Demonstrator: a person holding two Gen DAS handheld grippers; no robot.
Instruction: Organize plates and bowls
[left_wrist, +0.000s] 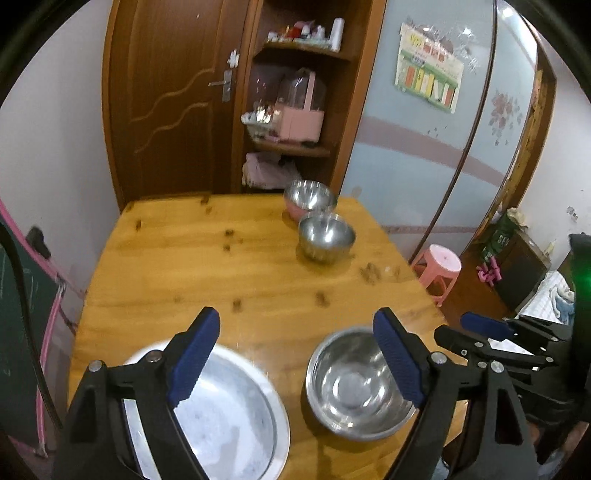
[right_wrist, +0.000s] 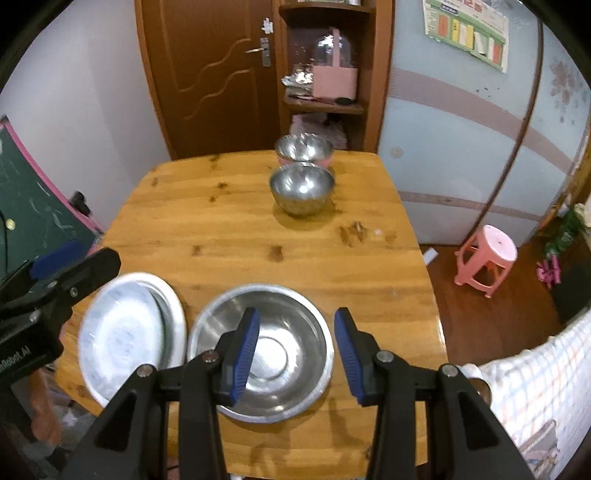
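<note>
While both sets of tongs hang spread apart and empty over the near edge of the wooden tabletop (right_wrist: 236, 236), the right tongs (right_wrist: 297, 350) hover above a wide steel bowl (right_wrist: 288, 325), with a shallow metal plate (right_wrist: 122, 332) just beside it under the left tongs (left_wrist: 291, 362). Farther back, a small steel bowl (right_wrist: 301, 188) stands in front of a pink-sided bowl (right_wrist: 303, 149), near the far edge. A pink stool (right_wrist: 487, 254) stands on the floor to the right.
</note>
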